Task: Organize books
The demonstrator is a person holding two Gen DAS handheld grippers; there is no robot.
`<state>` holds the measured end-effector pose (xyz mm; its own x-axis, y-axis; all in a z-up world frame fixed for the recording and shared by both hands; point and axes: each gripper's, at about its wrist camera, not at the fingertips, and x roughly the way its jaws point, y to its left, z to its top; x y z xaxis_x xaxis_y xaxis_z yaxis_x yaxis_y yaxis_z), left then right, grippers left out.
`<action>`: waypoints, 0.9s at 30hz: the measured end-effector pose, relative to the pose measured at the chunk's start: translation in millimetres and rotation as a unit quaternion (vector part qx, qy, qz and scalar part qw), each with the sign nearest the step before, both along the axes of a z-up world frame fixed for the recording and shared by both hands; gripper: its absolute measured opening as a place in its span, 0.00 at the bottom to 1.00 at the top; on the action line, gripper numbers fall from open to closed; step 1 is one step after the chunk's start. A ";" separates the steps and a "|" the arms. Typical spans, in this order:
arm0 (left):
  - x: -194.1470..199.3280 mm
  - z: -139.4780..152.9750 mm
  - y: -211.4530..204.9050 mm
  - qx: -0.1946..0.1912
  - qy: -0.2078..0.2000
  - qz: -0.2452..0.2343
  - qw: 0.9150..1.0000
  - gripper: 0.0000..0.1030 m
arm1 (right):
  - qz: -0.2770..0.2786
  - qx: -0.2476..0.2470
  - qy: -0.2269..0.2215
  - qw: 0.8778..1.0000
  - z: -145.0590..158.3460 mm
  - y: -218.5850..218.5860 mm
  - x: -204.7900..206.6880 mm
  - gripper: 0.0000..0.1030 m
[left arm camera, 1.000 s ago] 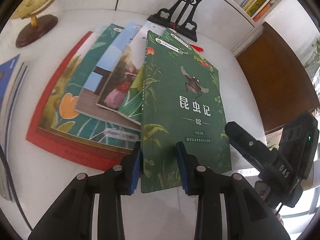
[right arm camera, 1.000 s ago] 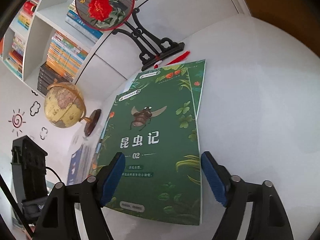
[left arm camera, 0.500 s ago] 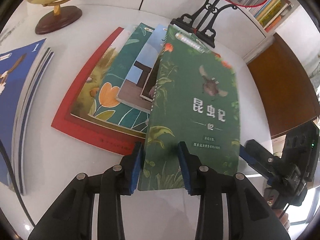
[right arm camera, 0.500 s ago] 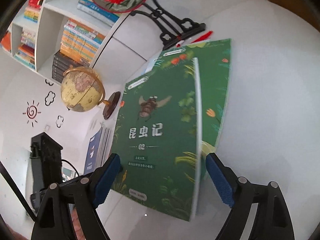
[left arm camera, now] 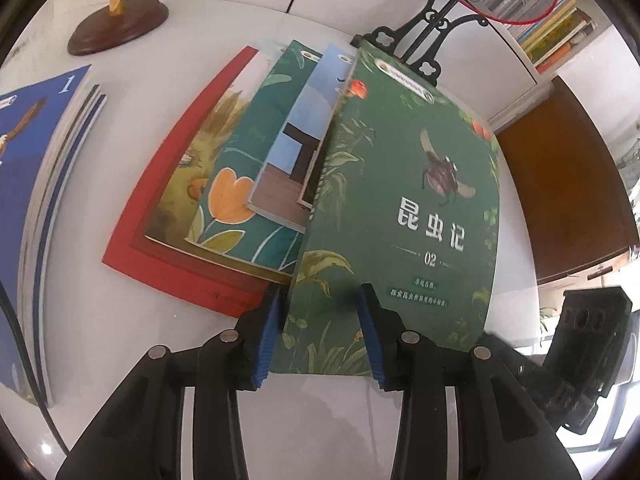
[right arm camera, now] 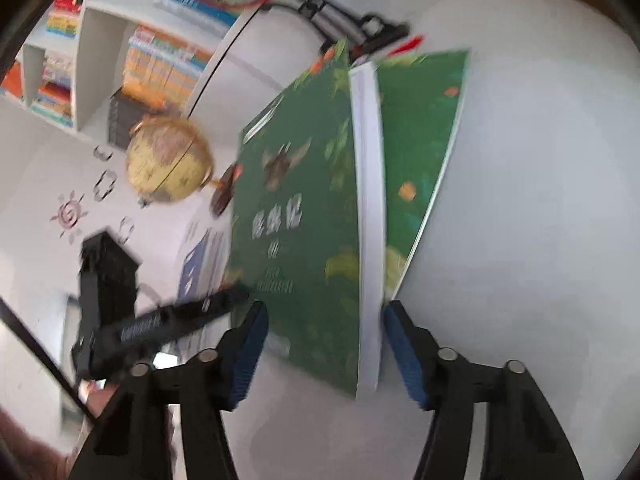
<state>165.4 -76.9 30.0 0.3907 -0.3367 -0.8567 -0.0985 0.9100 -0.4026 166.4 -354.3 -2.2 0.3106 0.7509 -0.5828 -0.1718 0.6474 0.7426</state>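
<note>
- The green insect book [left arm camera: 400,208] is raised on its spine side, tilted above a second green book [right arm camera: 424,140] lying flat on the white table [left arm camera: 120,320]; the lift appears meant to free it from the fanned pile.
- Left gripper [left arm camera: 320,336]: its blue pads flank the book's near left corner, one against the spine edge, the other lying over the cover. Whether they press on it cannot be told; the jaws stand fairly narrow.
- Right gripper [right arm camera: 324,348]: its jaws are closing, with the book's lower edge and white page block between them. The right pad sits at the page edge; the left pad stands clear of the cover, so no grip yet.
- Judgement: the right side is taking hold at the fore-edge so the book can be carried.
- To the left lie a red-bordered picture book [left arm camera: 168,216], a teal tulip-cover book [left arm camera: 248,184] and a blue-cover book [left arm camera: 308,120], overlapping; a separate blue stack [left arm camera: 36,184] lies farther left.
- A globe [right arm camera: 168,160] and fan stand [left arm camera: 424,36] stand behind, near the book's far edge; a collision risk.
</note>
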 end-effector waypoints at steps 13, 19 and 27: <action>5.1 -2.7 13.5 -0.009 0.003 -0.011 1.000 0.37 | 0.033 0.067 -0.059 0.995 18.4 1.1 -32.8 0.35; 4.0 -2.7 13.5 -0.007 0.000 -0.016 1.000 0.37 | -0.008 0.055 -0.045 0.997 7.0 10.1 -24.7 0.35; 2.7 2.4 12.9 -0.015 -0.005 -0.024 1.000 0.34 | -0.025 -0.044 -0.130 0.990 31.5 31.2 -33.8 0.11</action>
<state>168.1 -64.0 32.4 0.3819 -0.3812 -0.8419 -0.0517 0.9007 -0.4313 132.6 -323.2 29.3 0.4941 0.6803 -0.5414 -0.3159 0.7206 0.6172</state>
